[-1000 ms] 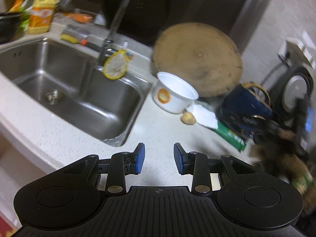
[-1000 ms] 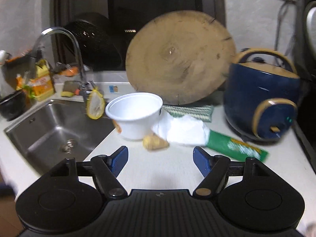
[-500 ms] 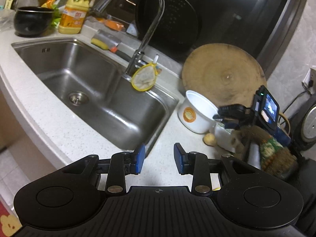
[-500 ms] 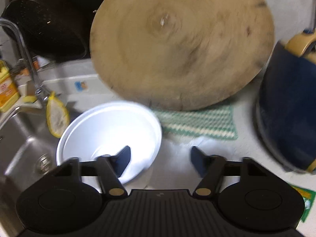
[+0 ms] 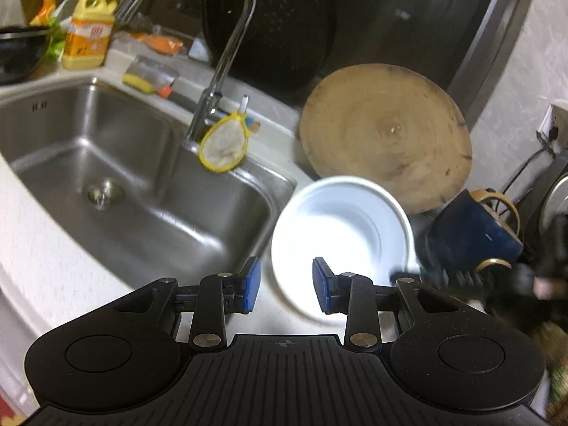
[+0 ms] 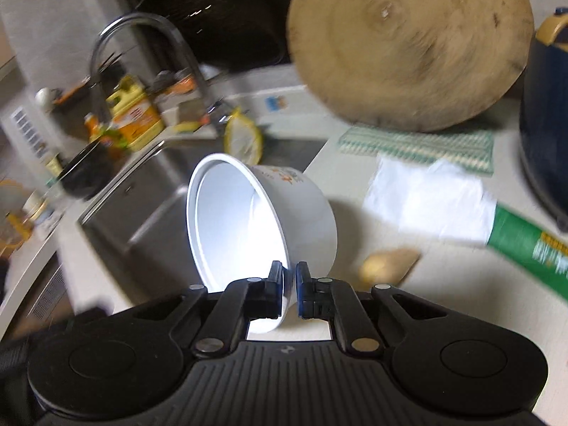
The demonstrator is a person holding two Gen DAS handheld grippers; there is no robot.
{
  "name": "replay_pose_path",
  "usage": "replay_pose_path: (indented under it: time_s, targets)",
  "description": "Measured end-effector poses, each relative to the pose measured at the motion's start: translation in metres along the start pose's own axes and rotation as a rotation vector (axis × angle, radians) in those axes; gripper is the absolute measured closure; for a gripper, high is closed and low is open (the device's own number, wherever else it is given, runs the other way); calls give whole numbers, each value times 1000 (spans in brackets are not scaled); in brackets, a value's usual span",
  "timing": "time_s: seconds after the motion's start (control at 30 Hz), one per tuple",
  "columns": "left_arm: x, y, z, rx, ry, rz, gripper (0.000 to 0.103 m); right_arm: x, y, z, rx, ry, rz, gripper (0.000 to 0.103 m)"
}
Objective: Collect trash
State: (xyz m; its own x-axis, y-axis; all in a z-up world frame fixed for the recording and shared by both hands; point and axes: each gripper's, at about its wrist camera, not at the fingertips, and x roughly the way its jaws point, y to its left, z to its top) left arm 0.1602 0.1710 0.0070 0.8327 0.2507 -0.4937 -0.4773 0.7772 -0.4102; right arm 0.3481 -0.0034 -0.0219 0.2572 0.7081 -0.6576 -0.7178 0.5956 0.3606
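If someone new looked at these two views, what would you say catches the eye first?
The white bowl, tipped on its side with its rim pinched in the right gripper. Behind it, the big round wooden board leans at the back of the counter, and the steel sink fills the left wrist view beyond the open left gripper.

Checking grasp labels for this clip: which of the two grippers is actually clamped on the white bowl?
The right gripper: its fingers pinch the rim of the white bowl, tipping it. The left gripper is open, holding nothing.
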Motion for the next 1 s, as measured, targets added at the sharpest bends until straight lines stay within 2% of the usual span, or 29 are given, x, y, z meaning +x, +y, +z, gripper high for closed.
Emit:
replay_pose_path:
  time_s: [0.17, 0.3, 0.4, 0.47, 0.53, 0.6, 0.63, 0.8, 0.83, 0.87, 0.93, 1.0]
  targets:
    - [30, -4, 5, 71, 50, 42, 67, -2, 1, -16, 43, 64, 45, 96]
    - [59, -6, 7, 134, 52, 100, 64, 4, -6, -14, 23, 45, -13, 95]
    - [82, -3, 11, 114, 67, 73, 64, 3, -7, -13, 6, 4, -28, 94]
    - [95, -4, 15, 89, 87, 42, 64, 1, -5, -10, -10, -35, -41, 89]
    - [103, -8, 19, 74, 99, -13, 64, 3, -5, -6, -20, -55, -60, 77]
    - [108, -16, 22, 83, 98, -52, 64, 9, -7, -2, -5, -76, -96, 76]
    - [110, -20, 23, 93, 95, -61, 64, 13, -10, 0, 11, -84, -109, 70]
    - [119, -35, 34, 105, 77, -46, 64, 29, -28, 13, 112, -110, -203, 69]
    - [118, -35, 35, 94, 74, -51, 64, 28, -31, 13, 125, -115, -204, 66]
    - [116, -34, 36, 81, 75, -65, 64, 27, -33, 14, 134, -123, -195, 63]
    - [113, -32, 38, 59, 76, -87, 64, 21, -37, 16, 143, -154, -184, 40]
    - [114, -30, 41, 34, 74, -103, 64, 20, -41, 20, 141, -189, -210, 36]
